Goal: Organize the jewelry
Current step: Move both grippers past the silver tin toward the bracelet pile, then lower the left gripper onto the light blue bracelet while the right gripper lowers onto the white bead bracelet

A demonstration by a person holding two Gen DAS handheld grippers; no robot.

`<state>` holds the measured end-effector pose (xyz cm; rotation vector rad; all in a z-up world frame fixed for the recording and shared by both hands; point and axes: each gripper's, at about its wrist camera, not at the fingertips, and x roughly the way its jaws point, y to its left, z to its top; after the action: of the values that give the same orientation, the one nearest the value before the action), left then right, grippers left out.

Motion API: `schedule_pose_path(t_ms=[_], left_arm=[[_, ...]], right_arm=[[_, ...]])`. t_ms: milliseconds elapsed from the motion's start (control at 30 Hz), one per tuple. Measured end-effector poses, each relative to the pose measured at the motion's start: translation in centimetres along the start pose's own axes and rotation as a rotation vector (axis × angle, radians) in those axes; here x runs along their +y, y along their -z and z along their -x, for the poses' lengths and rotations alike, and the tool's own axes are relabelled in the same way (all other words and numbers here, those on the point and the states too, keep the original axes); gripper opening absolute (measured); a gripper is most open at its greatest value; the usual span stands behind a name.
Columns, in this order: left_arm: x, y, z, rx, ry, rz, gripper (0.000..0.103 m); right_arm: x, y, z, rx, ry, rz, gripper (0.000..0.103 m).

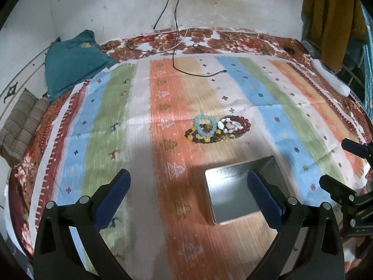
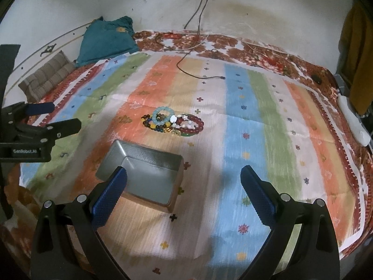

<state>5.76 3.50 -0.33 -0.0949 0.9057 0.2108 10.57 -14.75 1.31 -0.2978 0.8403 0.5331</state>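
Observation:
A pile of bead bracelets (image 1: 216, 129) lies on the striped cloth: a pale blue one, dark red ones, white and amber beads. It also shows in the right wrist view (image 2: 173, 123). An open, empty metal tin (image 1: 235, 193) sits nearer than the pile, also seen in the right wrist view (image 2: 149, 179). My left gripper (image 1: 188, 186) is open and empty above the cloth, its right finger over the tin. My right gripper (image 2: 184, 186) is open and empty, its left finger over the tin's near corner. Each gripper shows at the edge of the other's view.
The striped cloth (image 1: 105, 121) covers a floral bedsheet (image 1: 209, 39). A teal pillow (image 1: 72, 63) and a brown folded cushion (image 1: 21, 121) lie at the far left. A black charging cable (image 1: 198, 73) runs from the wall onto the cloth. A white object (image 2: 354, 123) lies at the right edge.

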Motion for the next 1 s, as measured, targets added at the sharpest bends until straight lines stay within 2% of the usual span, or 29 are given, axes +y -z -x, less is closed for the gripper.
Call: schedule_pose_path(t_ms=[233,333,567,1000], left_arm=[[-0.5,-1.2,-1.4,0.018,-0.012,-0.025,0.097],[-0.3,-1.6,-2.2,0.04,0.007,-0.009,0.097],[-0.2,-2.4,-4.1,0.066,-0.061,-0.03,0.097],[0.7,-4.0,-7.5,0.123,-0.072,0.001,0.097]], right_arm=[[-0.1,-1.1,-1.1,0.019,-0.004,-0.003,0.099],[-0.3,-1.5,-1.6,0.028,-0.02,-0.012,0.099],[-0.1,-2.2,-2.9,0.048,-0.026,-0.002,0.099],[0.1,-3.6,-5.0,0.069,-0.001,0.011,0.099]])
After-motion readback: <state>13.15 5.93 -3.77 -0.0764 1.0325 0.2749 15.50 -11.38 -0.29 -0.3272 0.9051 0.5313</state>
